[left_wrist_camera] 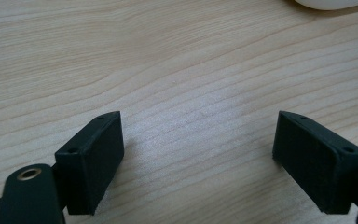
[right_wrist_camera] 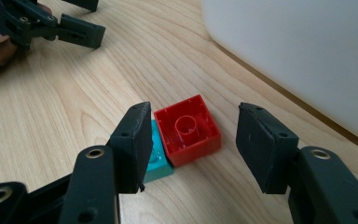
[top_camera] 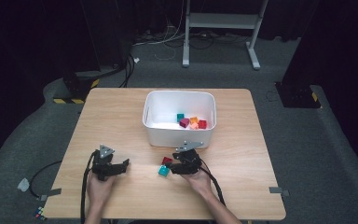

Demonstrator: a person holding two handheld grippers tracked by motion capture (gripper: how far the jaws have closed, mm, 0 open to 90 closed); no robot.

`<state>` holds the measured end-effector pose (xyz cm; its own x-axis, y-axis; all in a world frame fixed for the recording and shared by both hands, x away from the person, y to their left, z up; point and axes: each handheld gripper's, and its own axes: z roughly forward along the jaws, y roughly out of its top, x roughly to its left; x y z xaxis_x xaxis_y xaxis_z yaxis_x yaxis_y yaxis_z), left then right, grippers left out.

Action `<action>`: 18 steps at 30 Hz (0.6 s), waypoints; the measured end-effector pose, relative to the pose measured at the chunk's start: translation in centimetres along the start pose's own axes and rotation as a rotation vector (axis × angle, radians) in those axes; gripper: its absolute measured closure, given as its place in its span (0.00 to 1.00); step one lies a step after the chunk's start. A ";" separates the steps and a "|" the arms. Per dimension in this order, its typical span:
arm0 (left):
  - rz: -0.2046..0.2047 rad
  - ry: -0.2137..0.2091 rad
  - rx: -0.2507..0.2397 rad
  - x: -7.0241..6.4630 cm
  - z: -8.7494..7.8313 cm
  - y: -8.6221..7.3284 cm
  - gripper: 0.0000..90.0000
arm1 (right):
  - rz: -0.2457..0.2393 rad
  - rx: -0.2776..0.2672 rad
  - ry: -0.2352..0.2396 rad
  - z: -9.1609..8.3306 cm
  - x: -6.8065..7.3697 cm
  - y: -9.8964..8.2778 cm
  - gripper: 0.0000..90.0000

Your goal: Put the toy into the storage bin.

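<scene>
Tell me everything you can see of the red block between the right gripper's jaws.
The red block is a small square piece of glossy plastic, lying hollow side up with a round tube inside. It rests flat on the table, touching a teal block, near the white bin. The right gripper straddles it, jaws open, not touching.

Three cameras covering one wooden table (top_camera: 121, 116)

High view is looking down from above; both gripper views are skimming close over the tabletop, sharing the white bin (right_wrist_camera: 298, 56).
</scene>
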<state>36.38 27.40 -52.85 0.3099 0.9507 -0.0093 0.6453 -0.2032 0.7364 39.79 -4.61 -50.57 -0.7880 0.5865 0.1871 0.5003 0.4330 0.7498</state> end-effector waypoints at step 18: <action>0.000 0.000 0.000 0.0 0.0 0.0 0.18 | 0.014 0.027 -0.037 1.3 -0.6 0.1 0.52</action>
<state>36.38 27.41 -52.85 0.3102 0.9506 -0.0091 0.6455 -0.2036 0.7362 40.80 -4.07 -51.45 -0.7672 0.6175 0.1736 0.5214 0.4427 0.7295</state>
